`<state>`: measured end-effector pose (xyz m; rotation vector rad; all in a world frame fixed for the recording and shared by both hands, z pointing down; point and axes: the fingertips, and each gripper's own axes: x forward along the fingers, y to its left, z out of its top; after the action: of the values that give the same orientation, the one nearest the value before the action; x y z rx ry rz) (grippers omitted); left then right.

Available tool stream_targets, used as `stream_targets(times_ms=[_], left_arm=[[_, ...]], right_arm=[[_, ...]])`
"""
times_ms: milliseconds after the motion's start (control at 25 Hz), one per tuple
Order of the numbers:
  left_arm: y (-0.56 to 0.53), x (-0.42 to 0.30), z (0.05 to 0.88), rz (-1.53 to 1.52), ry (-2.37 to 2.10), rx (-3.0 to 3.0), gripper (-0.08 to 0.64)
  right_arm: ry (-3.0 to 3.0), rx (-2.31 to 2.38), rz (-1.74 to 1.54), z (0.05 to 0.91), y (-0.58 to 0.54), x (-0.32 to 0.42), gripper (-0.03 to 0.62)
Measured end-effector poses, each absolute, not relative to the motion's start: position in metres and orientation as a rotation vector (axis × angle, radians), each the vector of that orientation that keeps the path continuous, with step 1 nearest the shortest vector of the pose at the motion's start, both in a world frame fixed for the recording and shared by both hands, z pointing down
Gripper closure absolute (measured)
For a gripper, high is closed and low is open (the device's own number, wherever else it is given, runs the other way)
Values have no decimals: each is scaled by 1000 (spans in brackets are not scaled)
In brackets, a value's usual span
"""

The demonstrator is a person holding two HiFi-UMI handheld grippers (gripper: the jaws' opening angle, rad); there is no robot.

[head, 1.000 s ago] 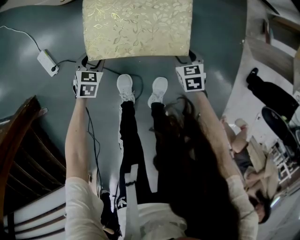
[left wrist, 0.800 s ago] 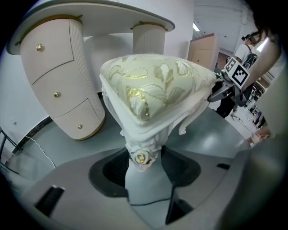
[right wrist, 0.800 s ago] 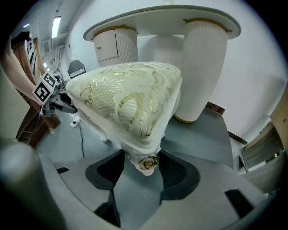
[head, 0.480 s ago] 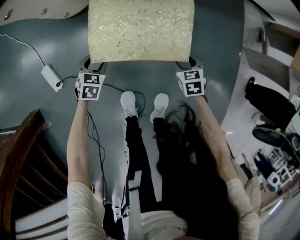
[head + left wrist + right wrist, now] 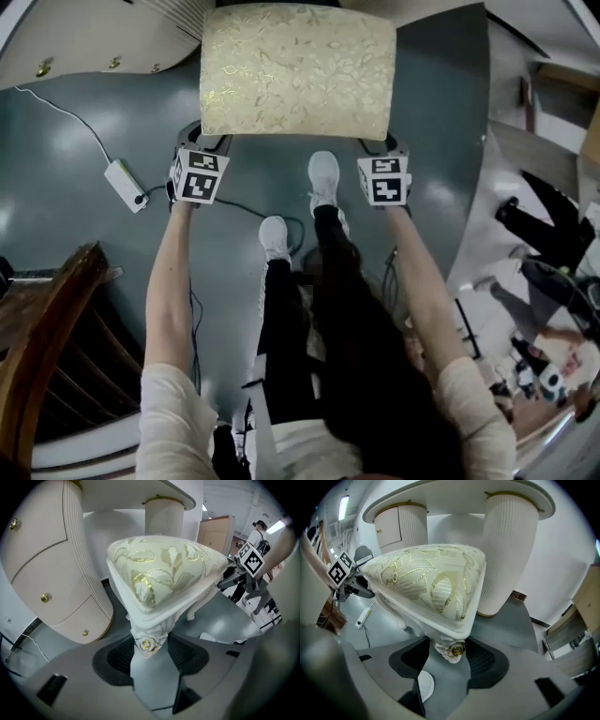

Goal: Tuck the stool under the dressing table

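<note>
Since a second ago the stool [image 5: 298,70] has closed on the dressing table [image 5: 89,42]. The table's curved cream front with its gold knobs, only a sliver before, now fills the 10 to 11 o'clock corner of the head view. The person's right shoe [image 5: 323,176] has also stepped ahead of the left shoe [image 5: 275,236]. The stool sits at 12 o'clock from the person, above the grey floor [image 5: 56,216]. Its gold-patterned seat is wider than it is deep, so its long axis runs from 9 to 3 o'clock, and its far long edge faces the table's front at 12 o'clock. Most of the seat is not yet beneath the table. The left hand-held gripper [image 5: 208,141] is clenched on the stool's near corner at 7 o'clock of the seat, with the carved leg top and its gold rosette pinched between the dark pads. The right hand-held gripper [image 5: 377,142] grasps the matching corner at 5 o'clock in the same way. In the right gripper view a ribbed pedestal [image 5: 506,550] of the table rises at 1 o'clock, just beyond the seat. A white plug box [image 5: 125,185] lies on the floor at 9 o'clock of the left hand-held gripper, and a wooden chair [image 5: 42,347] stands at 8 o'clock.
</note>
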<state>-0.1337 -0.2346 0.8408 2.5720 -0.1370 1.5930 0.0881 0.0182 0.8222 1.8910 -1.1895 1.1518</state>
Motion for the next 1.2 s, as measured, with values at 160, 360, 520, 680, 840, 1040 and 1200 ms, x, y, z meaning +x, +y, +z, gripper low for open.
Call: stream_targets(times_ms=[160,360,520,680,840,1040,1200], left_arm=[[-237,-136,839,1611,-160,2560,335],[-233,-134,837,1638,-171,2546,334],[-234,-137,838,1633,-191,2552,336],[-238,-131,845,1637,-219,2578,336],[-239,-130,846,1626,-246,2598,336],[-238,-126,851,1598,-258,2632,336],[-248,-127,848,1616,-290,2664,336]], right_arm=[[-1186,1878,1152,822,12,91,350],[-1185,1865,1151,820,11,97,350],[-1197,1879,1134,822,10,95,350],[-1216,1927,1097,833,7,101,350],[-1238,1935,1051,835,4,104,350],[-1241,1973,1017,840,5,105,350],[-1272,2037,972,844,2,98,350]])
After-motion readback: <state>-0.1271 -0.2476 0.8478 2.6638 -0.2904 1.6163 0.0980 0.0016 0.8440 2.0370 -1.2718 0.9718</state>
